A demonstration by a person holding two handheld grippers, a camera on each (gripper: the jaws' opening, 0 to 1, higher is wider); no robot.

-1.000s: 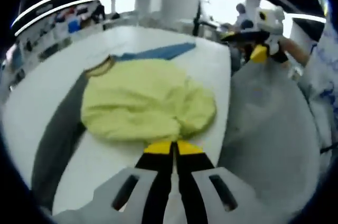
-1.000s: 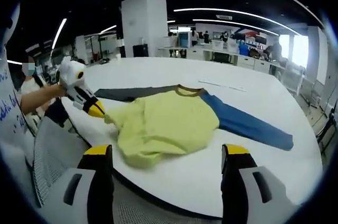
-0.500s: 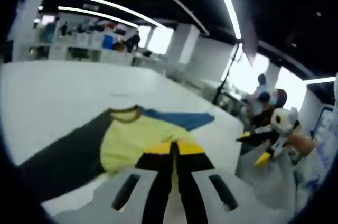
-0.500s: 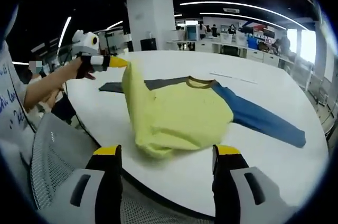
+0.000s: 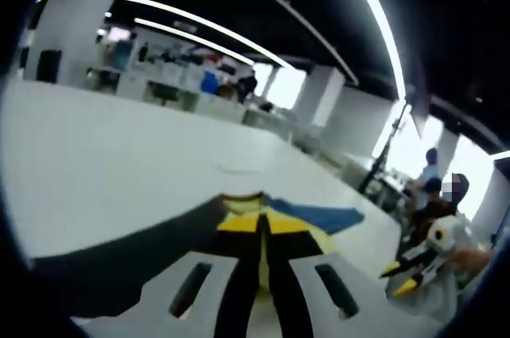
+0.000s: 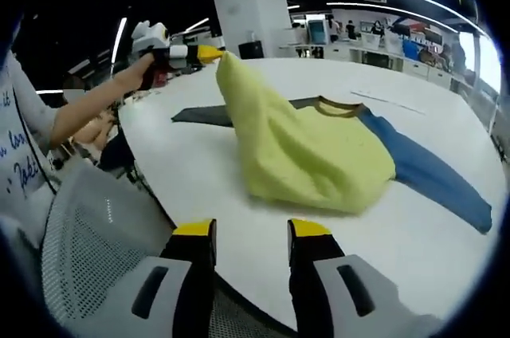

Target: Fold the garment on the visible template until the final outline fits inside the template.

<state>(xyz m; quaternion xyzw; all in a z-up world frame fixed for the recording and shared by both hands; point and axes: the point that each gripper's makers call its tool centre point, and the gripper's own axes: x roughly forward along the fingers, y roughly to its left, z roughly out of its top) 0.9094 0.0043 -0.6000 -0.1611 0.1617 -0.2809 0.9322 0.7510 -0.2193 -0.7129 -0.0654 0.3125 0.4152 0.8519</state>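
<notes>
Your left gripper [image 6: 213,53] is clamped on the edge of the garment [image 6: 319,159], and you can see it in the right gripper view holding that yellow hem up off the white table [image 6: 199,170], up and to the left of your right gripper's jaws. From the pinch point the yellow body drapes down like a tent toward the table, with the bulk of it bunched just ahead of the right gripper. The brown collar [image 6: 339,104] sits at the far side of the heap, the blue sleeve [image 6: 434,174] runs off to the right of the jaws and lies flat, and the dark grey sleeve [image 6: 209,115] stretches out to the left behind the lifted cloth.

In the left gripper view, the left gripper [image 5: 261,222] has its yellow tips pressed together, with the yellow fabric right at them, the grey sleeve [image 5: 127,250] to the left and the blue one [image 5: 319,214] to the right.

Your right gripper [image 6: 249,230] is let go, jaws apart with nothing between them, hovering near the table edge, short of the garment. A mesh chair back [image 6: 88,250] is down to its left.
</notes>
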